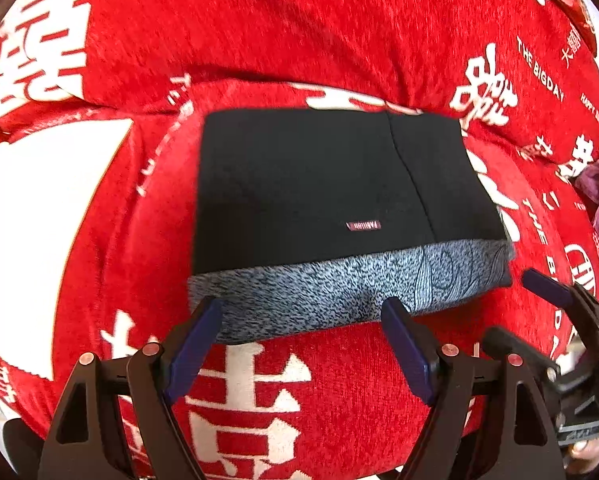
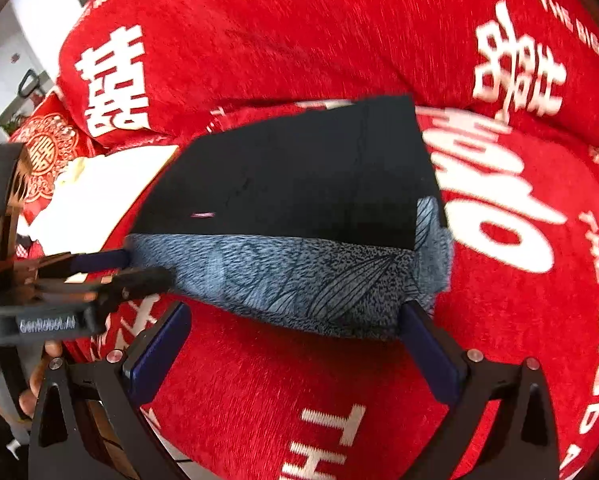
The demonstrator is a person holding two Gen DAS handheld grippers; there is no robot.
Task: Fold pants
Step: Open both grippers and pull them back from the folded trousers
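- Two grippers are being held at the near edge of the folded pants [image 1: 331,184]; the left gripper [image 1: 303,334] and right gripper [image 2: 295,344] are both standing wide open, nothing being gripped.
- Pants are lying compact on the red sofa cover [image 1: 339,400], fleece lining [image 1: 339,284] showing along the near edge.
- Folding is judged nearly finished; a last tidy or fold is probably being called for, needing both near corners pinched.

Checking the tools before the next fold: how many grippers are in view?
2: the left gripper at the folded pants' near grey edge, the right gripper at the same edge beside it, both open.
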